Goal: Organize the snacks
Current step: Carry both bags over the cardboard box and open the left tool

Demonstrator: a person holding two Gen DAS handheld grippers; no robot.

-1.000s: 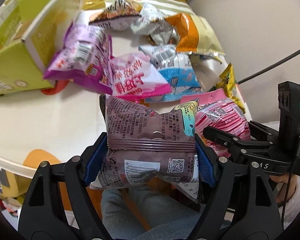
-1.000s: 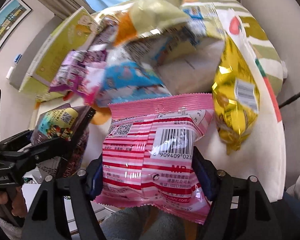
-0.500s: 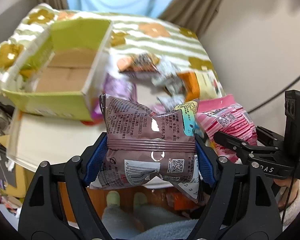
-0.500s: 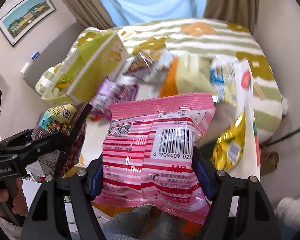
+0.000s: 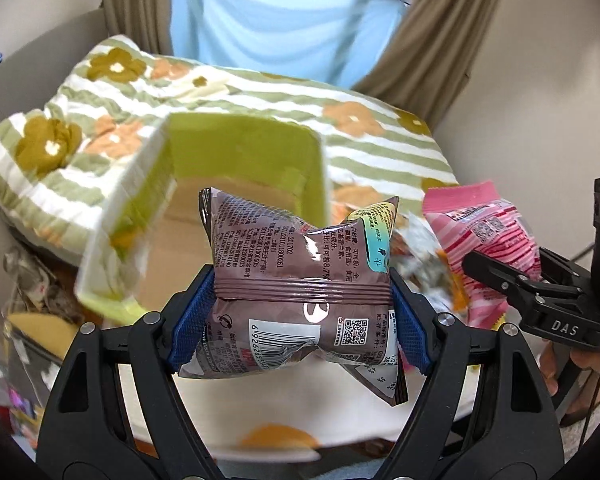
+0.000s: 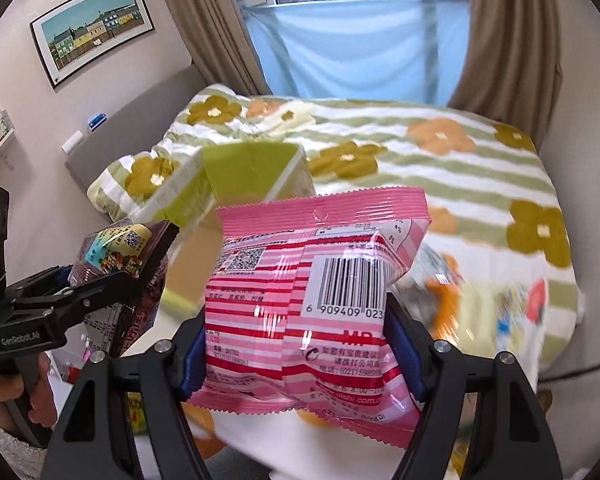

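Note:
My left gripper (image 5: 300,312) is shut on a brown snack packet (image 5: 300,276), its blue pads pressing both sides. The packet hangs in the air in front of an open green cardboard box (image 5: 244,152) that stands on the bed. My right gripper (image 6: 296,344) is shut on a pink striped snack packet (image 6: 312,304), also lifted, to the right of the box (image 6: 252,160). In the left wrist view the pink packet (image 5: 484,232) and the right gripper (image 5: 500,276) show at the right. In the right wrist view the brown packet (image 6: 128,248) and the left gripper (image 6: 96,288) show at the left.
A green-striped floral blanket (image 5: 380,136) covers the bed behind the box. Several loose snack packets (image 6: 480,308) lie blurred on a white table (image 5: 340,412) below and to the right. Curtains and a blue sheet hang at the window behind. A hand (image 6: 36,396) holds the left gripper's handle.
Both grippers rose and tilted up with their packets. The snack pile dropped out of the middle of the views; the green box and the bed now sit behind the packets.

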